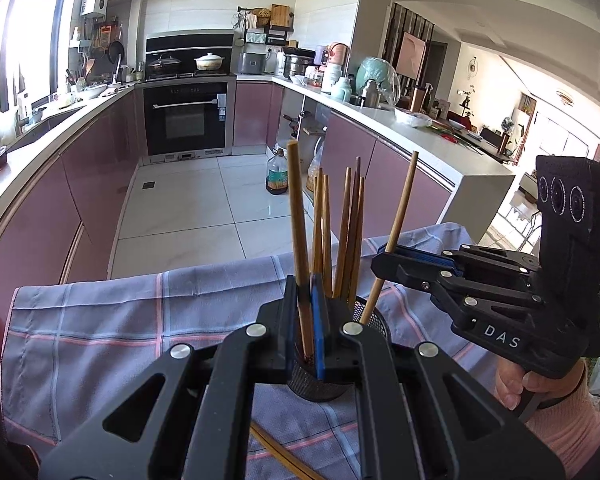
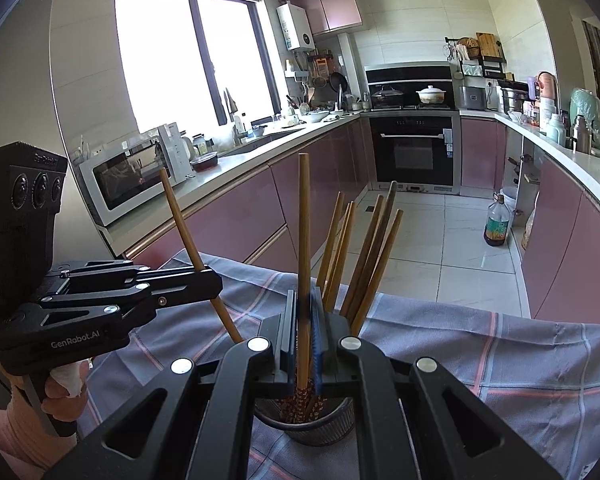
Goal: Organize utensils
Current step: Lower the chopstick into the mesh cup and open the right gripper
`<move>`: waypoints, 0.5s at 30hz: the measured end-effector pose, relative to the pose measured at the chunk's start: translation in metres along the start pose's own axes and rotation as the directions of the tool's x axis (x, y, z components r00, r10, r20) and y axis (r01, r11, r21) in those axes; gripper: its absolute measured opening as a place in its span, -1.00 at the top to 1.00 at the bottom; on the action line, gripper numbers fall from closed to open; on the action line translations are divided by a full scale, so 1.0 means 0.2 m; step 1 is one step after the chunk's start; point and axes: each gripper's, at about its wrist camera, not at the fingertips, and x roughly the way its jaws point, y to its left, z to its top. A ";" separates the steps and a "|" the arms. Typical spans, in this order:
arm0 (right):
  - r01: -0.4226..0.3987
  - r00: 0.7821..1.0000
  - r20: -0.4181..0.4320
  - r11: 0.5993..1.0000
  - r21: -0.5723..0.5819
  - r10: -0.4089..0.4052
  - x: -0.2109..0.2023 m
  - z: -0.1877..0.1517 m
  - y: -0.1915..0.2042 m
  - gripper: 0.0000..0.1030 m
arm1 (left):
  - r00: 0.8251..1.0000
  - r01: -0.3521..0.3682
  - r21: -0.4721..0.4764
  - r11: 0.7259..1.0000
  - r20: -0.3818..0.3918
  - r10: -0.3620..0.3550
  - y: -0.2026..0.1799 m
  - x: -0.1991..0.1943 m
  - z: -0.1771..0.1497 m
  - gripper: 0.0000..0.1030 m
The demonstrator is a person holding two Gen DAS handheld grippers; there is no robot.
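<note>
A black mesh holder (image 1: 320, 384) (image 2: 320, 420) stands on the checked cloth and holds several wooden chopsticks (image 1: 350, 236) (image 2: 364, 264). My left gripper (image 1: 306, 300) is shut on one chopstick (image 1: 298, 216), upright, its lower end in the holder. My right gripper (image 2: 305, 308) is shut on another chopstick (image 2: 304, 220), also upright with its end in the holder. The right gripper (image 1: 384, 258) shows in the left wrist view holding its chopstick (image 1: 400, 208) slanted. The left gripper (image 2: 210, 280) shows in the right wrist view holding its chopstick (image 2: 180, 216).
A blue-grey checked cloth (image 1: 120, 328) (image 2: 500, 352) covers the table. Loose chopsticks (image 1: 280, 456) lie on it near me. Beyond the table edge is kitchen floor with an oil bottle (image 1: 277, 174) (image 2: 497, 224), pink cabinets and an oven (image 1: 186, 118).
</note>
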 end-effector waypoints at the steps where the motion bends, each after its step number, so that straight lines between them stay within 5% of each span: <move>1: 0.004 1.000 -0.007 1.000 0.004 -0.004 0.01 0.00 0.00 0.90 | 1.000 -0.003 0.002 1.000 -0.004 0.003 0.00 0.01 0.00 0.85; 15: 0.028 0.998 -0.060 0.999 0.034 -0.026 0.10 -0.04 -0.06 0.88 | 0.997 -0.043 0.012 0.999 -0.058 0.043 0.00 0.15 -0.01 0.83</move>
